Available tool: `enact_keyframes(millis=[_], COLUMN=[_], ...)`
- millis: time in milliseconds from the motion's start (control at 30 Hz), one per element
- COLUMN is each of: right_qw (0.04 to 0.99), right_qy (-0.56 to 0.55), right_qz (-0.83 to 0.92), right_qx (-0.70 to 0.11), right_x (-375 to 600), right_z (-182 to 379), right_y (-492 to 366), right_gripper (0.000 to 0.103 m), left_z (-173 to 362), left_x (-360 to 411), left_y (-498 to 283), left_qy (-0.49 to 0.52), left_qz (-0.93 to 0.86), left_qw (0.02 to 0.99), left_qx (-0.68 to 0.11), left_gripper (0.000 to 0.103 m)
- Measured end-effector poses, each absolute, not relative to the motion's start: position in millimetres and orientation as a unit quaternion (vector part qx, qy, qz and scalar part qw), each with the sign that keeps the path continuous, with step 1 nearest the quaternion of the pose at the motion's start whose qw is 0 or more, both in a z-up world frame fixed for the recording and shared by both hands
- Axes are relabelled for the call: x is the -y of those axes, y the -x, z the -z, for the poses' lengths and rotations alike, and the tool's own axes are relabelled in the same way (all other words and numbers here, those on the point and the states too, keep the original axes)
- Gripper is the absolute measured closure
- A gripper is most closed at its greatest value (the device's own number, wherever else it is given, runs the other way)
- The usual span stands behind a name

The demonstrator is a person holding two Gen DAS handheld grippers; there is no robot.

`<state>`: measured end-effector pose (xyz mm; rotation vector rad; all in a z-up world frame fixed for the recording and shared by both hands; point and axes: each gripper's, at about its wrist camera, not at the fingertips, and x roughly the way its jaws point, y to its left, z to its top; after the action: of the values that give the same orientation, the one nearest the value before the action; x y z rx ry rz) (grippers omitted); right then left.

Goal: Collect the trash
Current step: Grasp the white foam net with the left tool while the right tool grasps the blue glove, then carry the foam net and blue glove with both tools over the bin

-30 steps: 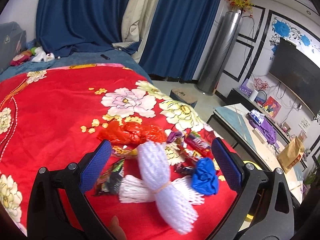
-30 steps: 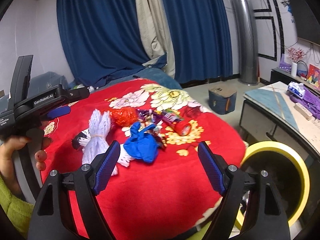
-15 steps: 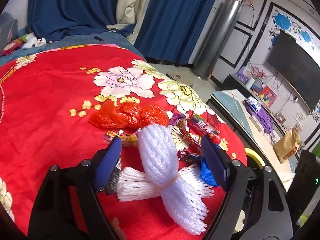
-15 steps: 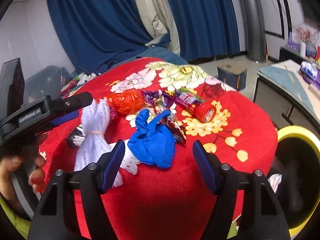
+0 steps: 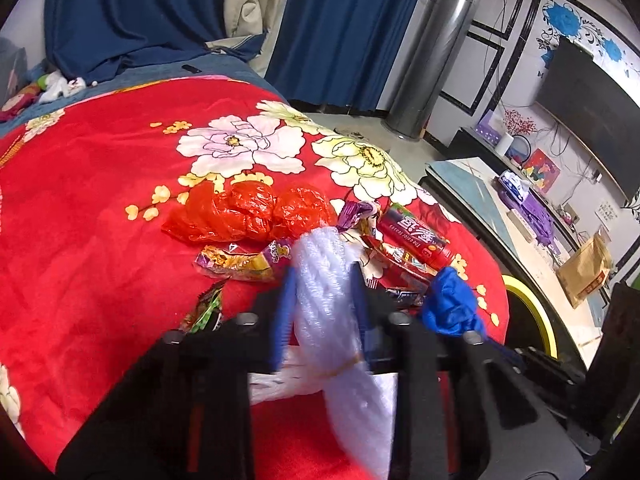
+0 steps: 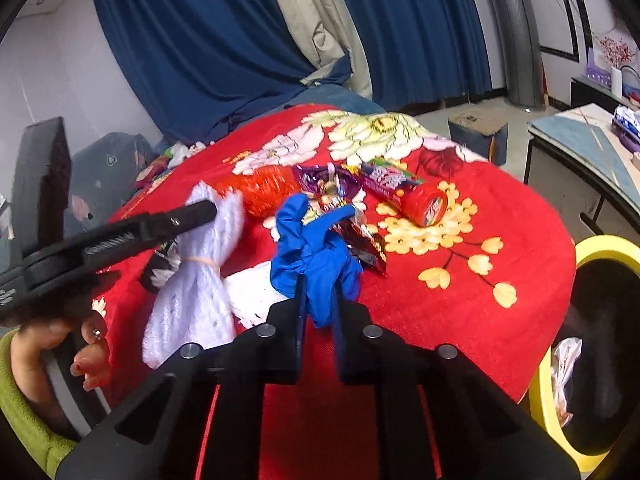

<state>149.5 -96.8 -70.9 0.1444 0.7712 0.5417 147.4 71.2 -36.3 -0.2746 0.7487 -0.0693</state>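
Left gripper (image 5: 322, 300): jaws closing, blue pads already pressed against both sides of white foam netting bundle (image 5: 326, 296), which bulges between them; bundle tied at the waist with a rubber band (image 5: 340, 367), lower end fanned out toward camera

Right gripper (image 6: 320, 300): jaws closing, pinched on lower folds of crumpled blue glove (image 6: 316, 256); glove's upper part standing free above the fingertips

Both items at near edge of a red floral blanket (image 5: 100, 184) over a rounded surface; cannot tell whether bed or table underneath

Rest of trash pile just behind the two grips: crumpled red plastic bag (image 5: 248, 216), yellow-purple snack wrapper (image 5: 240, 262) beside it, red cylindrical snack tube (image 5: 416, 240) lying on its side, purple candy wrappers (image 6: 320, 180) touching glove's far side, dark green wrapper (image 5: 204, 312) partly hidden by left gripper body

From right wrist view: left gripper's black finger crossing top of netting bundle, a hand (image 6: 80, 344) with red-painted nails and green sleeve on its handle at lower left

Yellow-rimmed bin (image 6: 592, 320) at right, just beside blanket edge, a scrap of clear wrapper (image 6: 564, 364) inside

Blue curtains (image 6: 200, 48) behind
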Motion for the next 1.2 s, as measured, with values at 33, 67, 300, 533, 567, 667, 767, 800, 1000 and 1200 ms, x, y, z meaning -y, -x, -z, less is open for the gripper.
enact_keyframes(millis=[33, 67, 300, 533, 567, 667, 767, 800, 1000, 1200], right_qw=[0.89, 0.892, 0.902, 0.908, 0.909, 0.912, 0.916, 0.917, 0.925, 0.933], right_qy=[-0.07, -0.071, -0.068, -0.068, -0.068, -0.068, -0.07, -0.07, -0.072, -0.076], right_qz=[-0.263, -0.264, -0.285, -0.289, -0.289, -0.286, -0.279, -0.276, -0.259, -0.235], right_qx=[-0.366, -0.361, -0.317, -0.295, -0.292, -0.285, -0.279, -0.277, -0.268, -0.262], right_x=[97.8, 98.7, 105.3, 111.4, 111.9, 117.8, 125.6, 128.7, 146.9, 167.5], right_z=[68.1, 66.1, 42.6, 26.9, 25.2, 19.4, 15.3, 14.1, 8.3, 5.6], right_y=[-147.5, -146.3, -130.6, -120.7, -118.9, -115.5, -112.7, -112.0, -108.1, -105.7], right_gripper=[0.094, 0.094, 0.095, 0.095, 0.095, 0.095, 0.095, 0.095, 0.095, 0.095], left_z=[35.9, 35.3, 10.1, -14.9, -18.6, -26.5, -31.3, -32.6, -34.8, -32.3], left_x=[-71.4, -71.9, -76.3, -72.3, -70.2, -62.8, -55.5, -51.5, -31.2, -11.6], left_y=[-146.5, -145.8, -131.5, -119.2, -117.4, -111.7, -107.0, -105.2, -100.3, -97.4], left_qy=[0.134, 0.137, 0.167, 0.171, 0.169, 0.164, 0.159, 0.155, 0.141, 0.131], left_qz=[0.035, 0.034, 0.057, 0.065, 0.068, 0.075, 0.084, 0.088, 0.11, 0.133], left_qw=[0.922, 0.923, 0.934, 0.944, 0.946, 0.951, 0.954, 0.955, 0.957, 0.955], left_qx=[-0.362, -0.359, -0.311, -0.274, -0.268, -0.252, -0.24, -0.236, -0.23, -0.229], left_gripper=[0.088, 0.09, 0.092, 0.092, 0.092, 0.092, 0.092, 0.092, 0.092, 0.092])
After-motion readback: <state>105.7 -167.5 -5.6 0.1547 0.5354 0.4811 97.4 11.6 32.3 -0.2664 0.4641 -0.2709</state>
